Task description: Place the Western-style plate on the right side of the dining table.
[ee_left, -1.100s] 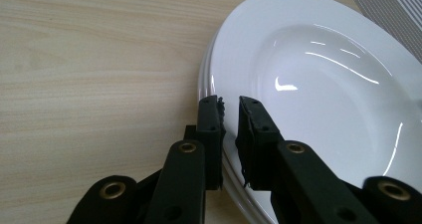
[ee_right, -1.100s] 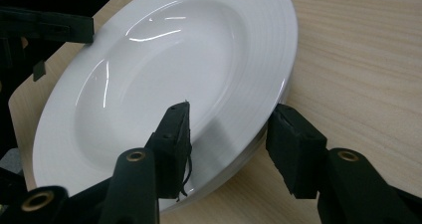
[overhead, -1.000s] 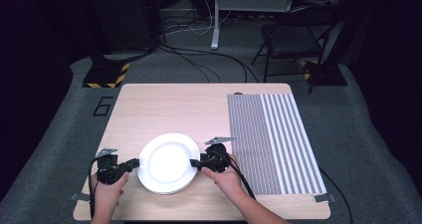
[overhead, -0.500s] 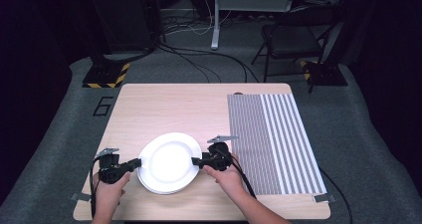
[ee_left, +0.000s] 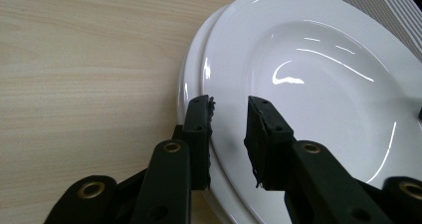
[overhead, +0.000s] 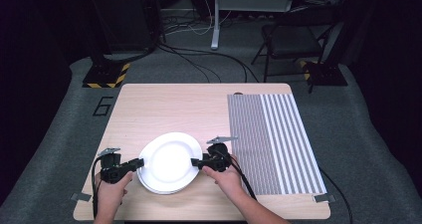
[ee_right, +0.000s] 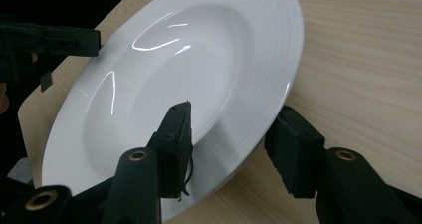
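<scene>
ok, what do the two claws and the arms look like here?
Both the left claw and right claw are black, with brass-coloured rivets, frayed black pads and a grey three-cornered plate on top. A black cable trails from each. Forearms are bare, no sleeves.

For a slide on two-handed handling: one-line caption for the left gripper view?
Left tongs straddle the rim of the top white plate, stacked on another plate.

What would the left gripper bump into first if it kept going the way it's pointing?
Probably the top white plate: the left gripper has just been opening and straddles its rim, so the plate's raised edge lies straight ahead.
</scene>
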Demonstrator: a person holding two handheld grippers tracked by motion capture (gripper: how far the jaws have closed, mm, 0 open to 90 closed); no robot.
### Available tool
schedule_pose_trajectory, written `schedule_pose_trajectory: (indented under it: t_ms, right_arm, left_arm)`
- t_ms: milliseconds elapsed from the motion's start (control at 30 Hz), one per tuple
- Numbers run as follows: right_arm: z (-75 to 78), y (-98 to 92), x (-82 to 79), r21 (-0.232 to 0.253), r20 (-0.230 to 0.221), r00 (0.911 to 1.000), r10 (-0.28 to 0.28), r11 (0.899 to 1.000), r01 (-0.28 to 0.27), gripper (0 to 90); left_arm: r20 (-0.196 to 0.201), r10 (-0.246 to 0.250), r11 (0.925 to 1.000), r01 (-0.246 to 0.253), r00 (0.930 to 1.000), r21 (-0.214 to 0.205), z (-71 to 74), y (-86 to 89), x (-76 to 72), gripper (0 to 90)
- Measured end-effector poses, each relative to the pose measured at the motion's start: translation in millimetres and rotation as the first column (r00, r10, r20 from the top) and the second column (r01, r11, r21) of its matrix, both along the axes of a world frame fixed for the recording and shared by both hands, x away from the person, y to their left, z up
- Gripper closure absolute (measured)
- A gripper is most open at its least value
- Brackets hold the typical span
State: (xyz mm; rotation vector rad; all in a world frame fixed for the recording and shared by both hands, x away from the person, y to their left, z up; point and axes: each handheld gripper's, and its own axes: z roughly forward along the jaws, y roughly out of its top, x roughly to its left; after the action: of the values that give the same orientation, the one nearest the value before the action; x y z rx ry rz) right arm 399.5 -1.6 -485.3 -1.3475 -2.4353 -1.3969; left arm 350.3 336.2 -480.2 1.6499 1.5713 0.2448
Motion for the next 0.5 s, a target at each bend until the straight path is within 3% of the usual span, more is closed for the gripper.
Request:
schedule_pose_trajectory:
  t_ms: [167,233,500]
  right_arm:
    - [-1.9,2.5,-1.8,-0.014,0.004,1.0,0.005,1.0,-0.005,53.9]
    - [-0.4,0.4,-1.1,0.0,-0.012,0.9999,0.005,1.0,-0.005,55.9]
    - [4.3,-6.2,1.9,0.017,-0.009,0.9999,0.006,1.0,-0.006,60.2]
  left_arm:
    - [-0.004,-0.004,1.0,0.004,1.0,-0.006,0.1,0.5,0.2,70.8]
    - [-0.001,-0.008,0.9999,0.008,1.0,-0.012,-0.6,0.4,0.7,70.8]
    - [-0.004,-0.023,0.9997,0.023,0.9997,-0.006,-1.9,-3.9,2.3,70.8]
